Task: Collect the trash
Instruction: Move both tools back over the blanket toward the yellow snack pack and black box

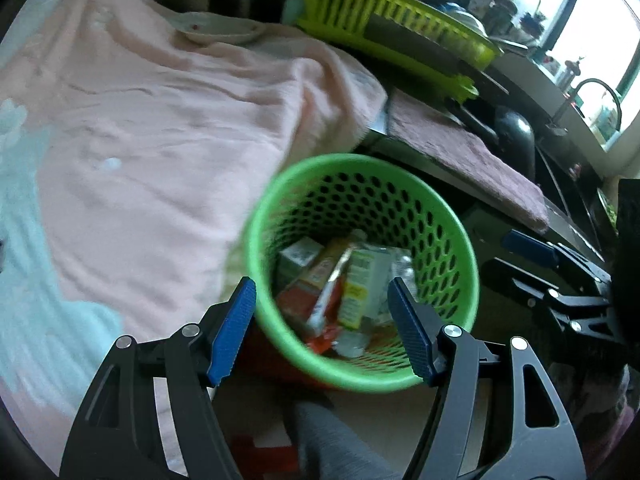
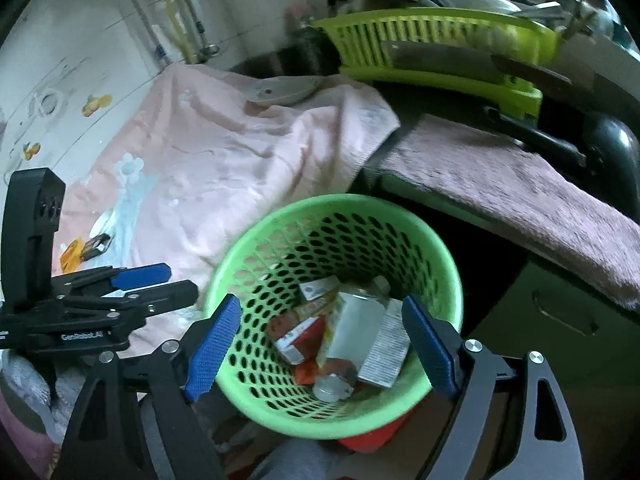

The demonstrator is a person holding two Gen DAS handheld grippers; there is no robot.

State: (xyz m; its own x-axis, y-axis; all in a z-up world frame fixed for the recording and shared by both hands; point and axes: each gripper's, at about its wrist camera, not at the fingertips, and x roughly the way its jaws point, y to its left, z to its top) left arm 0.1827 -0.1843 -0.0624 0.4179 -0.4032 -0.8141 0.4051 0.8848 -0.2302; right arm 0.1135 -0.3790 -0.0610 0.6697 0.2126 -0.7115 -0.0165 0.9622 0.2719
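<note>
Hanging over the green basket, low in both frames, the left gripper and right gripper both have their jaws spread apart, holding nothing. Cartons and wrappers lie inside it, beside the pink cloth.

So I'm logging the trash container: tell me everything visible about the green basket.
The green basket is a round, plastic-looking bin with perforated walls and a smooth rim. It stands upright, open-topped, beside the pink cloth, partly filled with cartons and wrappers. Both tools, left tool and right tool, hover open above it, holding nothing.
</note>
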